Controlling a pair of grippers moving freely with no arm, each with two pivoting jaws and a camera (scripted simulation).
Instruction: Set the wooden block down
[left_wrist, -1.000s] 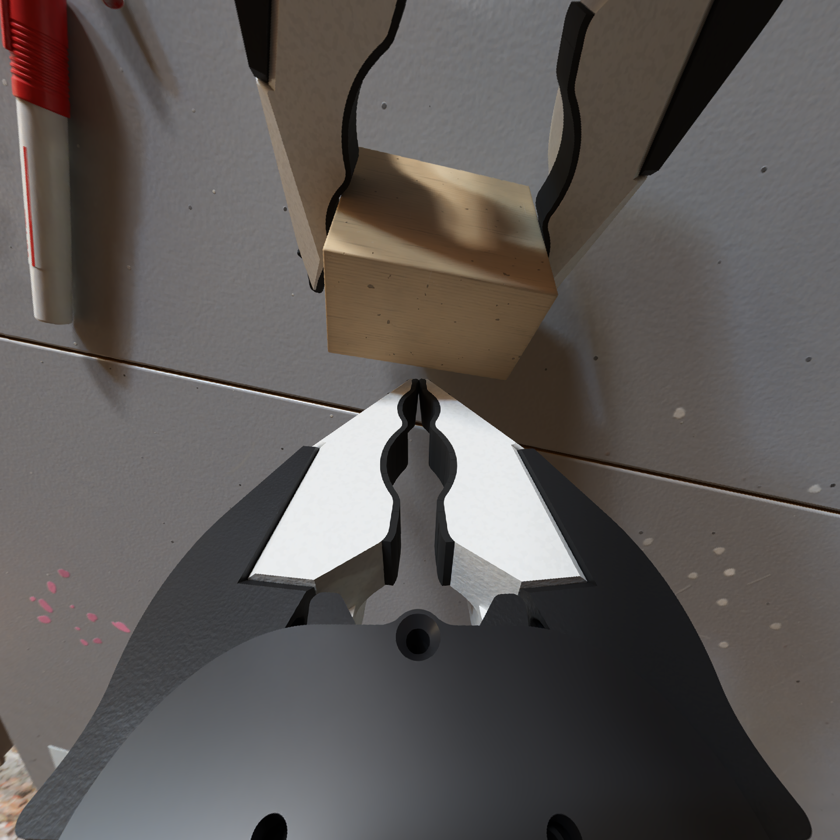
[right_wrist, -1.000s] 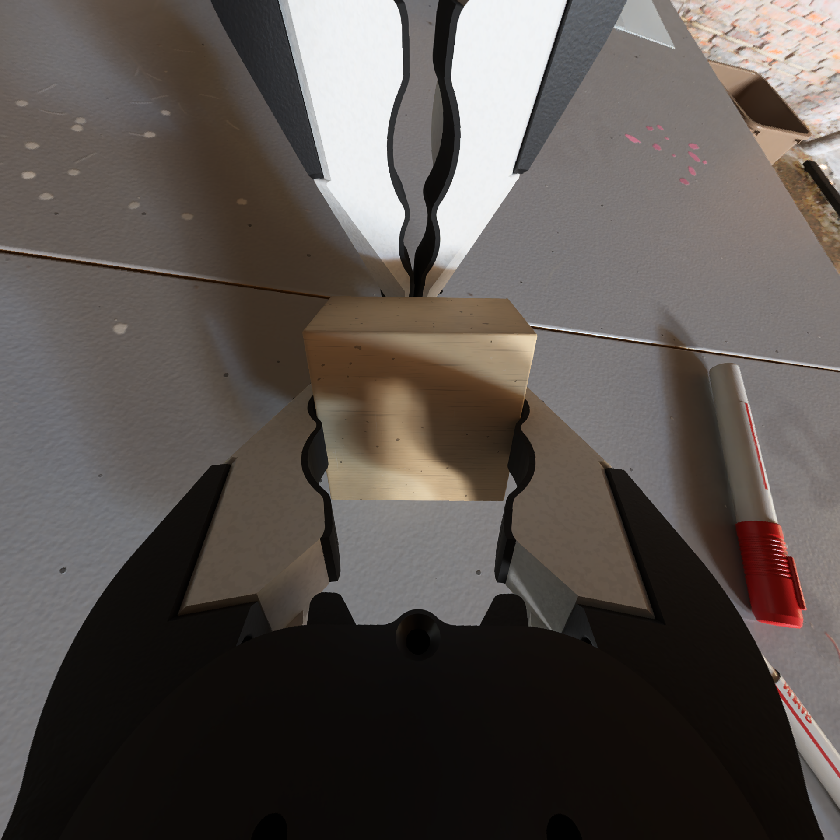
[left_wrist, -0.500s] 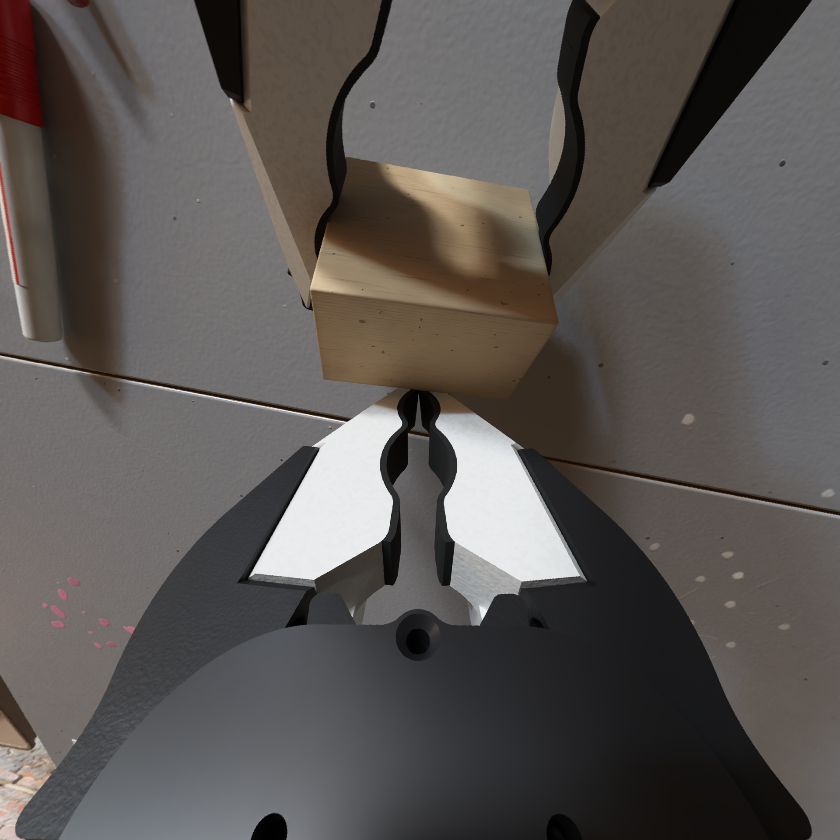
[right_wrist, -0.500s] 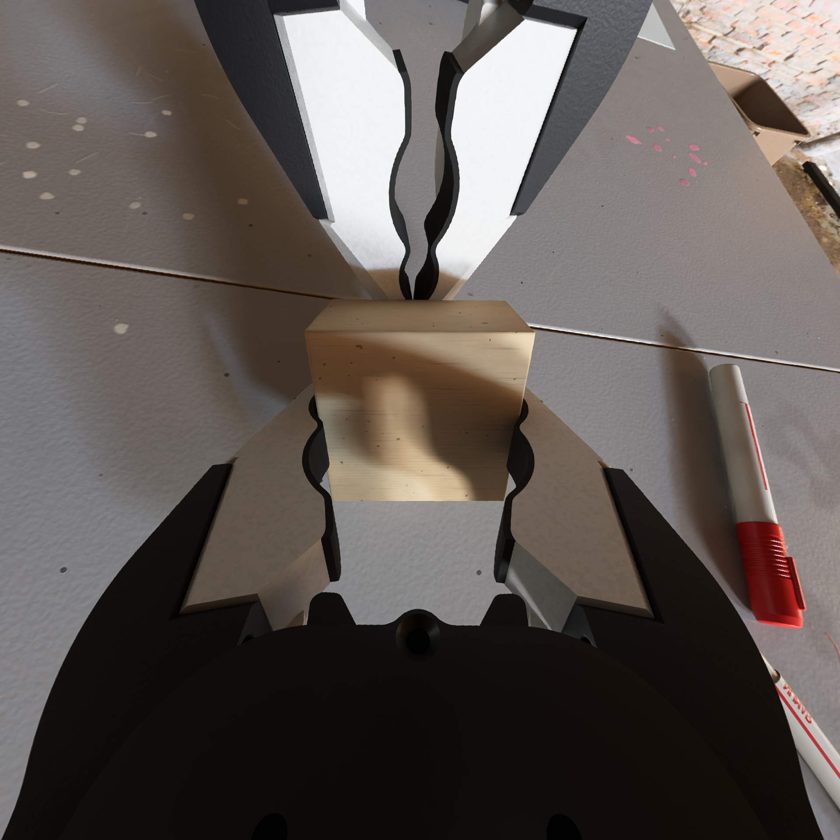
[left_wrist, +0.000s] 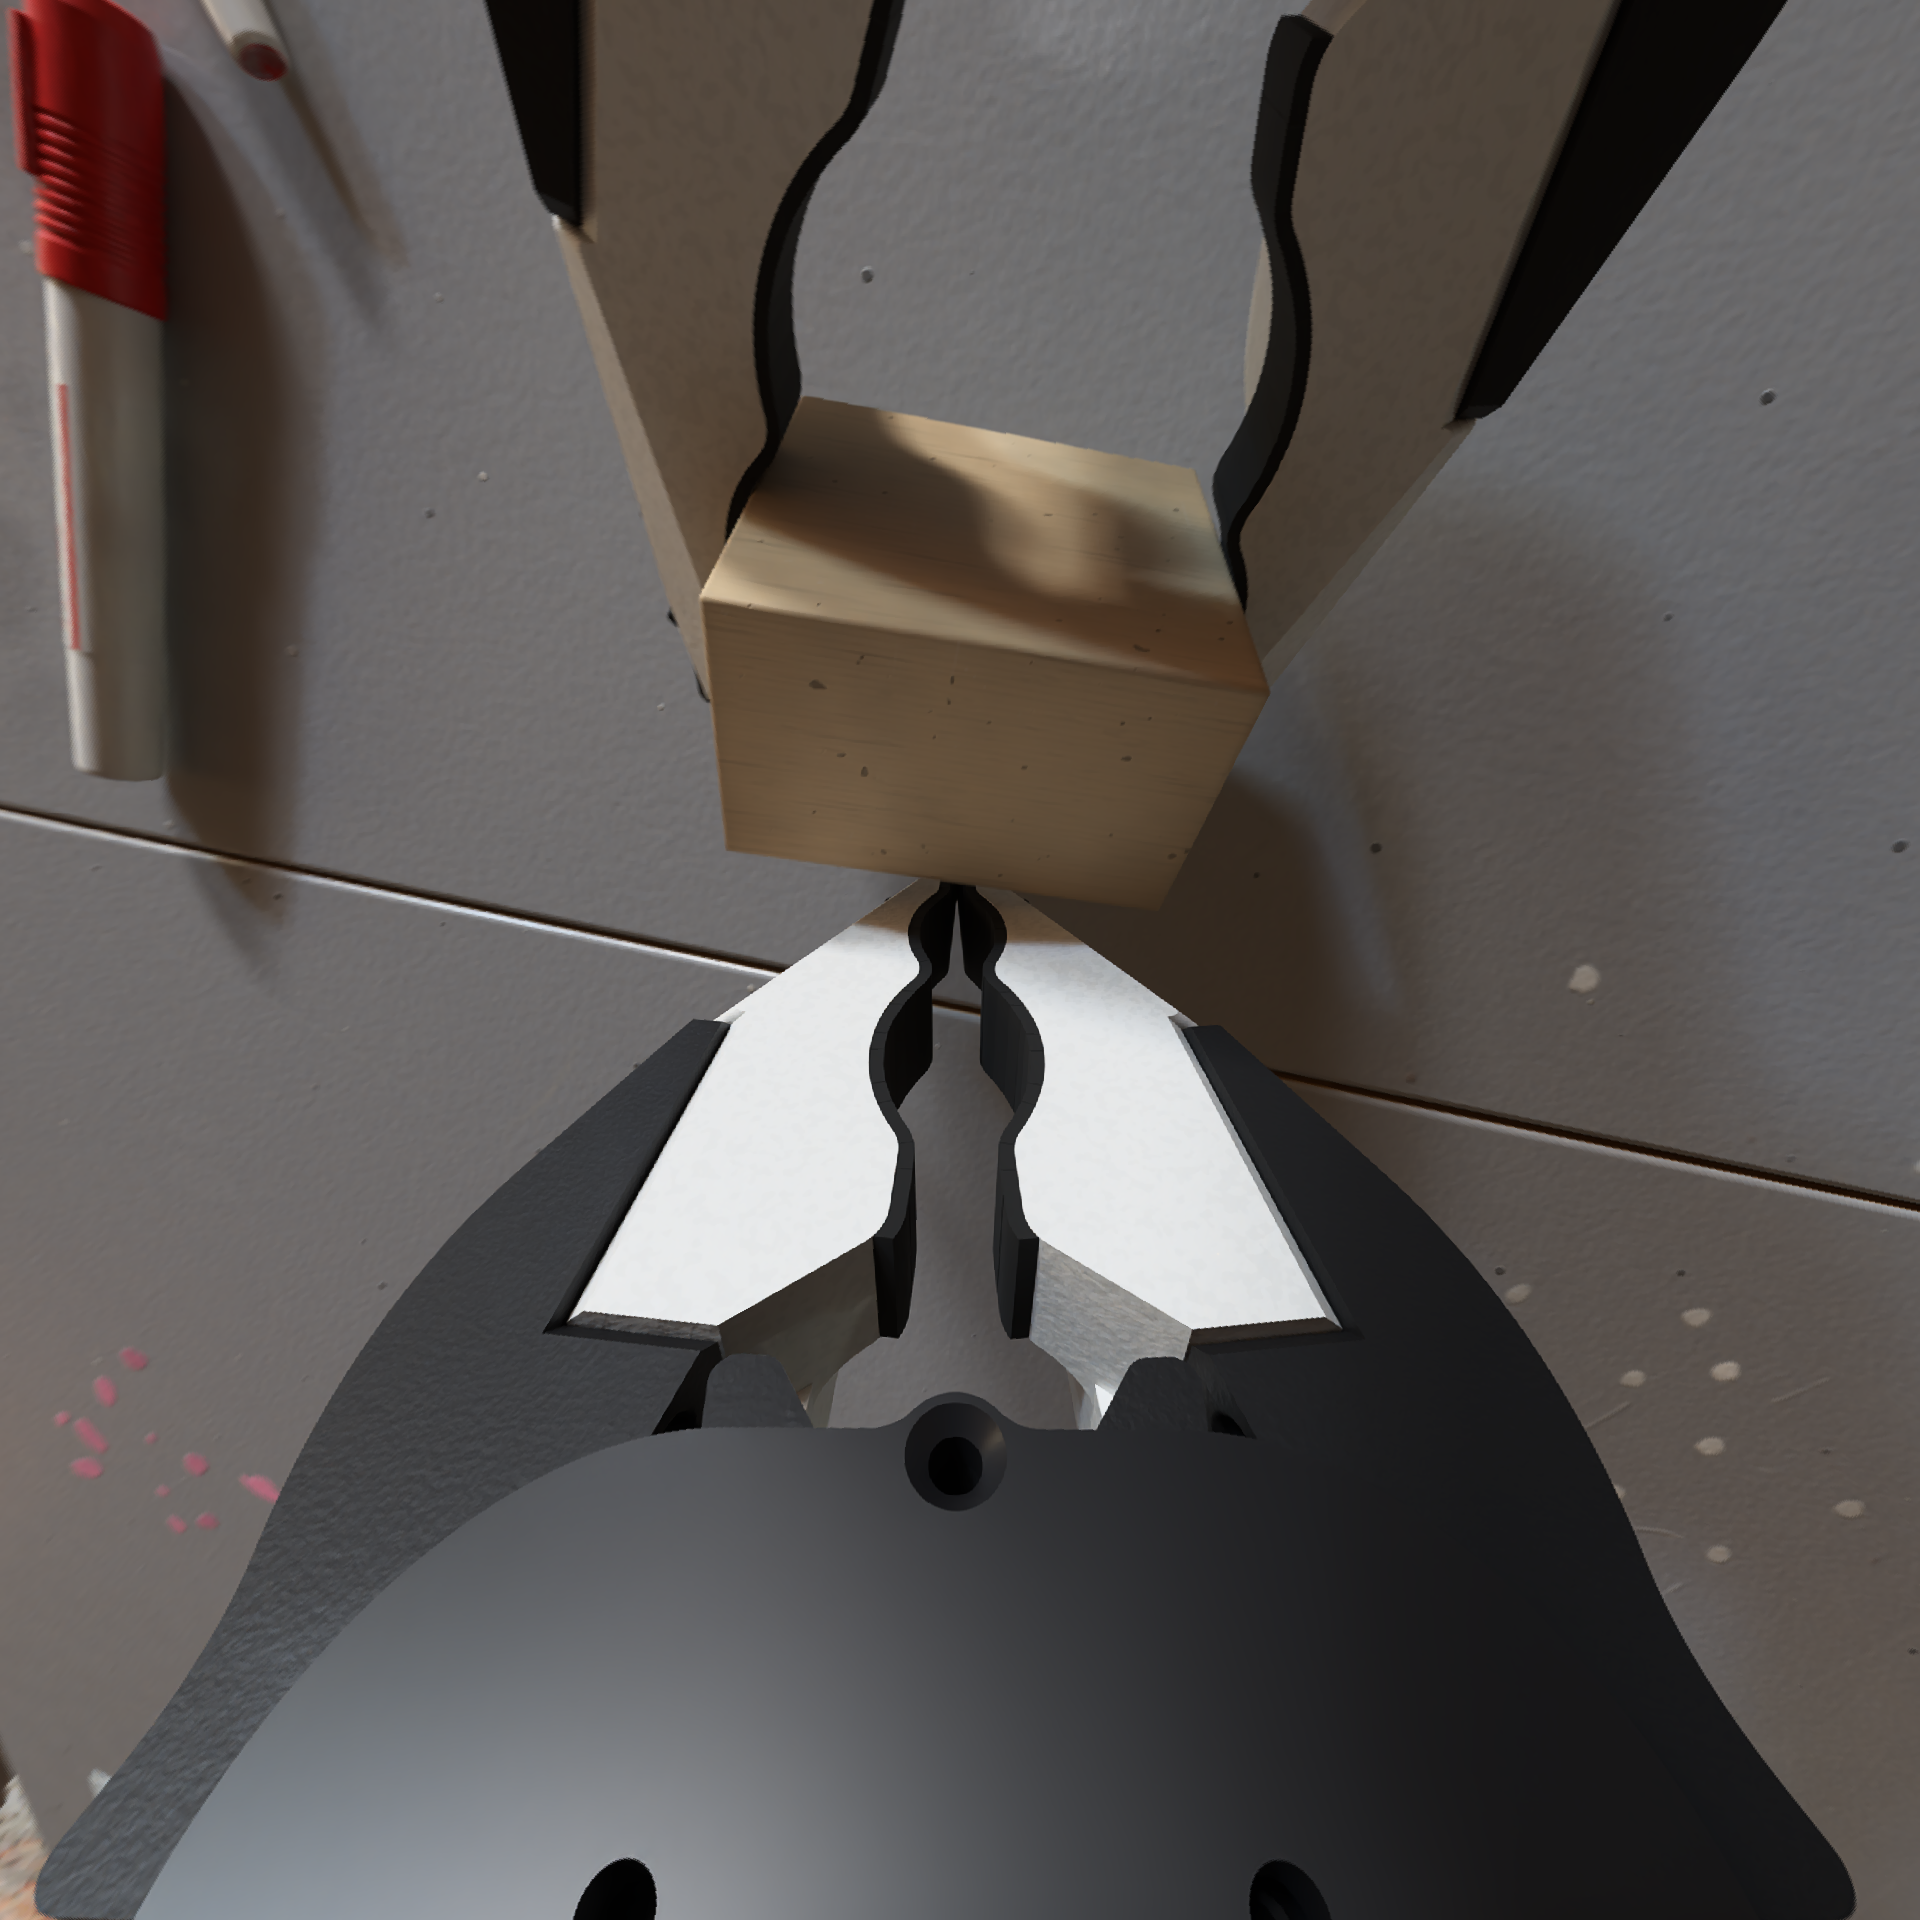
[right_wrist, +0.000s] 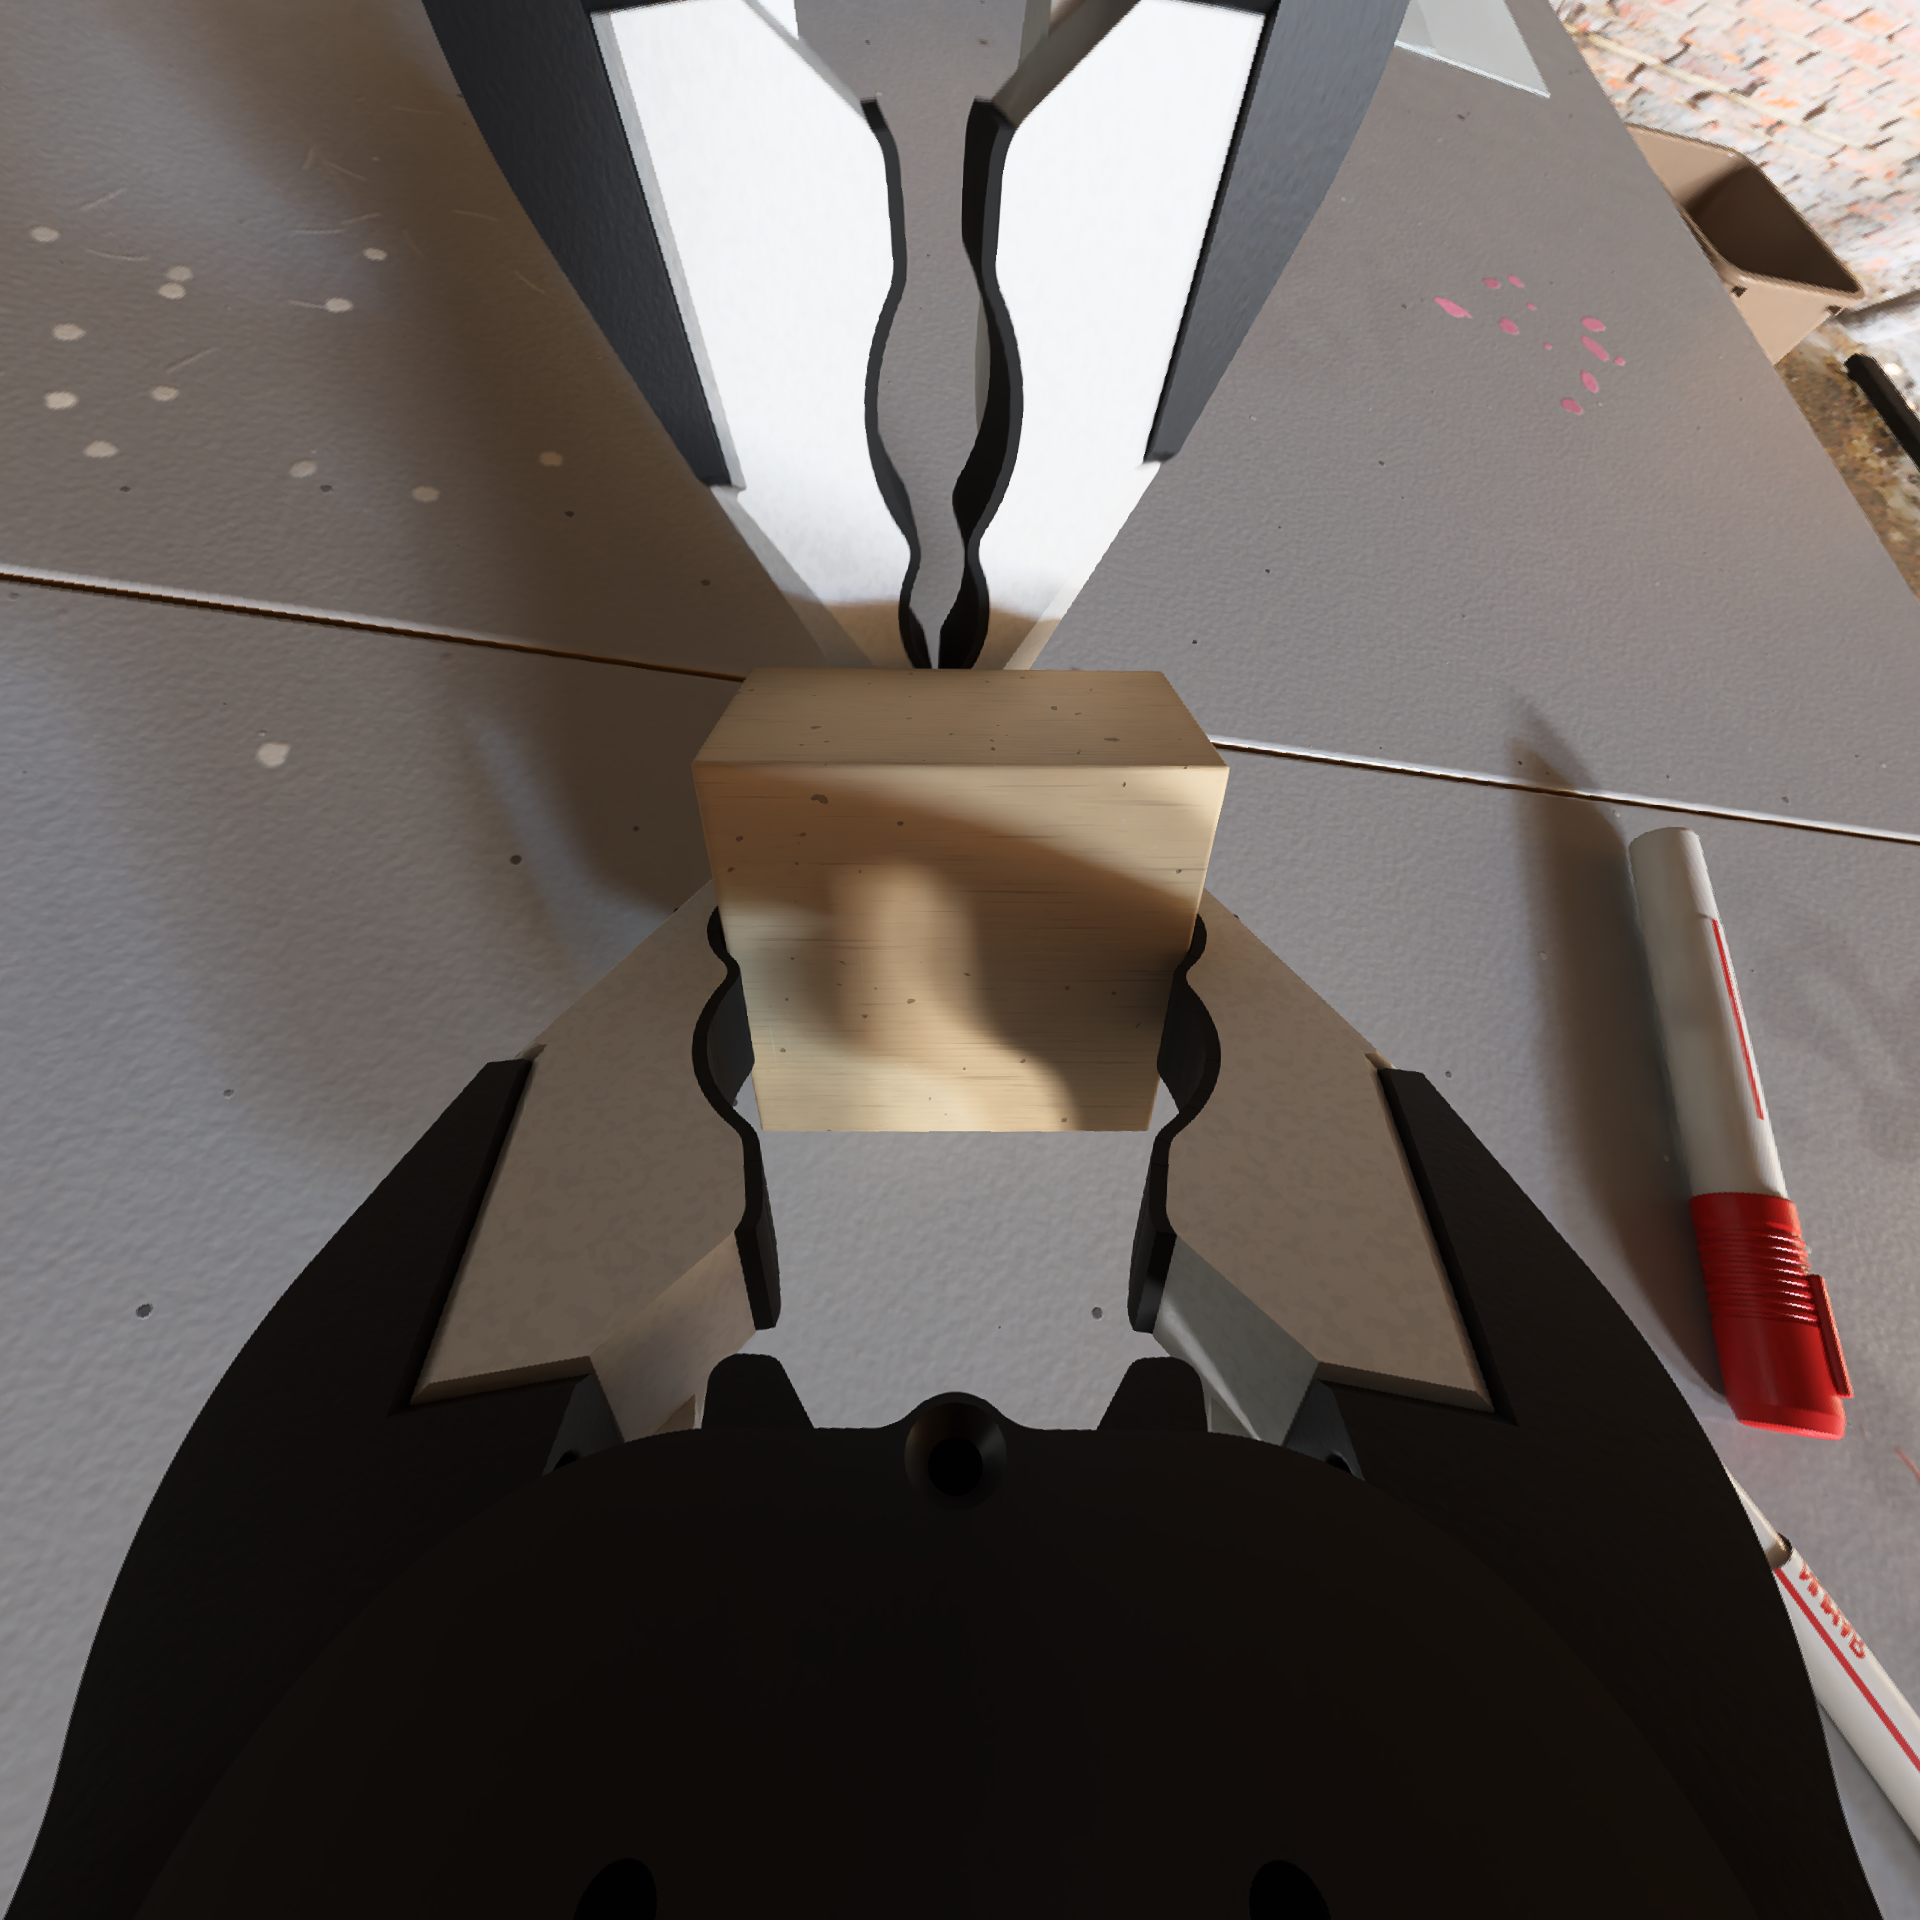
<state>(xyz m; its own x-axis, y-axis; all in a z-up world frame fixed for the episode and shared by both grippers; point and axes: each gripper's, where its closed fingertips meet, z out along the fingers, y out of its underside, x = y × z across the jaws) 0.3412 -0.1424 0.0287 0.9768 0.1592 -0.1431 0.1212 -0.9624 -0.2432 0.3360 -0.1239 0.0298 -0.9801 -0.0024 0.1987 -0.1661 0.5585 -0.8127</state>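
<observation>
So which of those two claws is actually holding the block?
The right gripper: its tan fingers clamp the wooden block. The white-fingered left gripper is shut, empty.

The grey desk (right_wrist: 312, 935), seamed and paint-speckled, carries a red-capped marker (right_wrist: 1725, 1122) and a second pen (right_wrist: 1860, 1714) beside it.

You have one pale wooden block (right_wrist: 961, 914), two white markers, one red-capped (right_wrist: 1730, 1132), one partly seen (right_wrist: 1860, 1704), one brown bin (right_wrist: 1756, 249), two grippers.
</observation>
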